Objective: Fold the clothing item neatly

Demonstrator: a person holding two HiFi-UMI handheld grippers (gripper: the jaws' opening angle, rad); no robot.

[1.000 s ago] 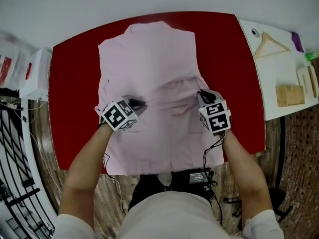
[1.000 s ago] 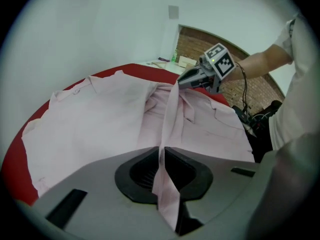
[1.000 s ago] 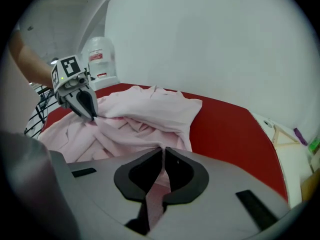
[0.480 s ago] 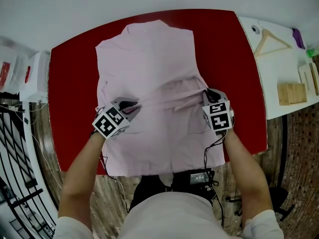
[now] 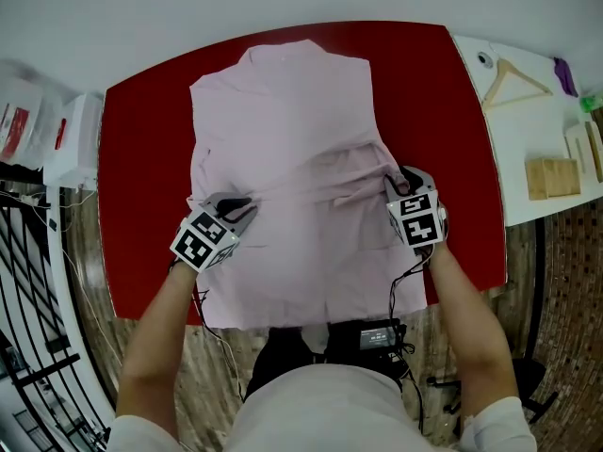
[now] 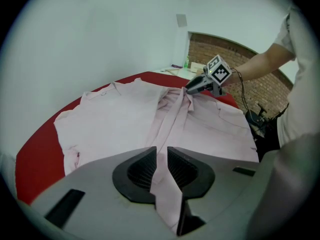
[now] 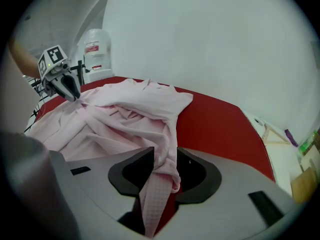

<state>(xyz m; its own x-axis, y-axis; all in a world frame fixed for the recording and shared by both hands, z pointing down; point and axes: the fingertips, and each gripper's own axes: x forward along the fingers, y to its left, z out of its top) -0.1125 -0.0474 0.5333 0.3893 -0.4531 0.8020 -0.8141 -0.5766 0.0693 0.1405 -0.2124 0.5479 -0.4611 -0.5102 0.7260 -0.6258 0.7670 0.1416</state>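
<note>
The pale pink cloth shirt (image 5: 283,139) lies spread on the red tabletop (image 5: 141,158), collar end away from the person. A raised crease runs across its middle between the two claws. The left gripper (image 5: 237,205), jaws just eased slightly apart but still narrow, pinches one end of that crease. The right gripper (image 5: 398,179) has just been opening, and bunched cloth hangs loosely between its parted jaws.

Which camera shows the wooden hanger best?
The head view: the whole wooden hanger lies flat on the white table. The right gripper view catches only a sliver; the left gripper view doesn't show it clearly.
</note>
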